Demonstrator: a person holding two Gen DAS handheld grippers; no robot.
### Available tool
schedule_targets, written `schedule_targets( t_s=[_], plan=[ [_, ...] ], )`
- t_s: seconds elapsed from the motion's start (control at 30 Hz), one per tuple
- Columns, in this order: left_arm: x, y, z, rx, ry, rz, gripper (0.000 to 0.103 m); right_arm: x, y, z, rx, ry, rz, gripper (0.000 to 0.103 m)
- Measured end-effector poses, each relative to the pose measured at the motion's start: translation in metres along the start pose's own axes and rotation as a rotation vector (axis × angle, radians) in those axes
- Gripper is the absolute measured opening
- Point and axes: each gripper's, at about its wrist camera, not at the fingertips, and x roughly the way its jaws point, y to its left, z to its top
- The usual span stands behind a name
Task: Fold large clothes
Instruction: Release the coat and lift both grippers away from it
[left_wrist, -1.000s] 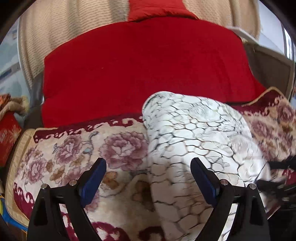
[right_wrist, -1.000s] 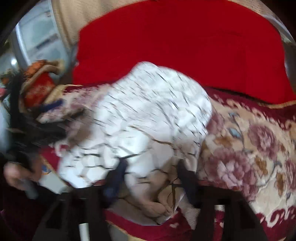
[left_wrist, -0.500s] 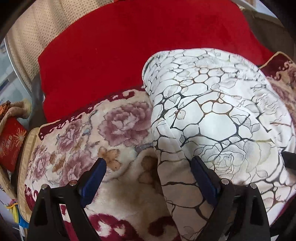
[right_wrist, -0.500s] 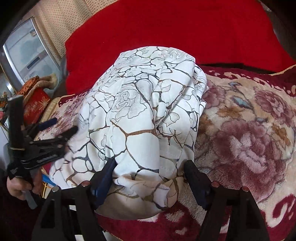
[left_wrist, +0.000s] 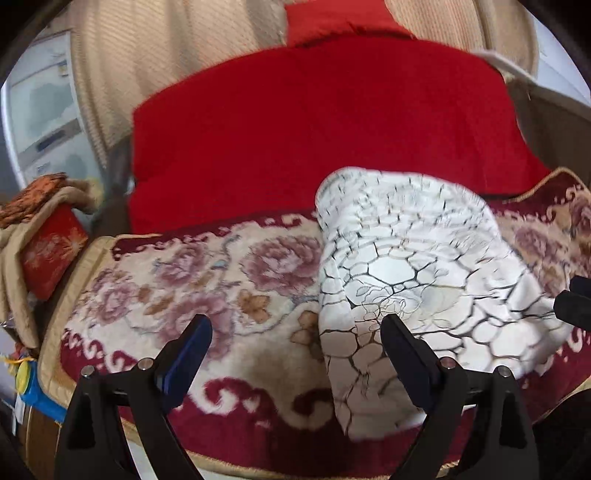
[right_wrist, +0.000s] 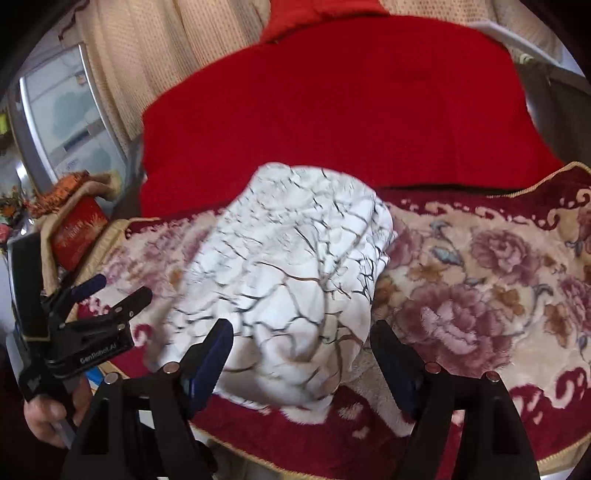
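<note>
Now, garment: your white cloth (left_wrist: 417, 273) with dark crackle lines lies in a folded bundle on the floral blanket (left_wrist: 207, 280), centre-right of the left wrist view and centre-left of the right wrist view.
Why there: the blanket gives you a broad, soft, level bed, so the bundle keeps its shape with nothing pinning it; I judge the fold near done or done.
Left gripper (left_wrist: 295, 347): your jaws stand wide and hold nothing; the right-hand finger crosses in front of the cloth's near edge, the left-hand one sits over bare blanket.
Right gripper (right_wrist: 301, 354): your jaws stand wide apart with the bundle's near end showing between them, yet neither pad presses on it, so you grip nothing.
Why open: both tools sit low in their frames, short of the bundle, which reads as a release and not a fresh grab.
Other tool: in the right wrist view your left gripper (right_wrist: 107, 295) shows at lower left, fingers spread, your hand (right_wrist: 48, 417) on its handle.
Backdrop: a red cover (left_wrist: 317, 140) fills the upper middle behind the bundle, not touching your tools.
Containers: none is clearly in use; a red box (left_wrist: 51, 254) under tan cloth at middle left stays shut, contents hidden.
Blue-yellow item (left_wrist: 27, 387): lower left edge, too small to tell.
Risk: the soft bundle could slump if you nudge its near edge.
</note>
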Motion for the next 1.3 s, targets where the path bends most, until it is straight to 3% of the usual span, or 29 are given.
schedule_targets(
  t_s=[0.2,0.67,1.3],
  plan=[
    [-0.047,0.01,0.0,-0.039,-0.058,0.029,0.094,-0.043,0.021,-0.008,-0.023,-0.042,0.01,0.08],
    [-0.143,0.007,0.001,-0.015,-0.196,0.106,0.1,-0.117,0.042,-0.026,-0.001,-0.119,0.015,0.08],
    [-0.211,0.014,-0.005,-0.036,-0.275,0.164,0.1,-0.168,0.064,-0.046,-0.045,-0.182,-0.003,0.08]
  ],
)
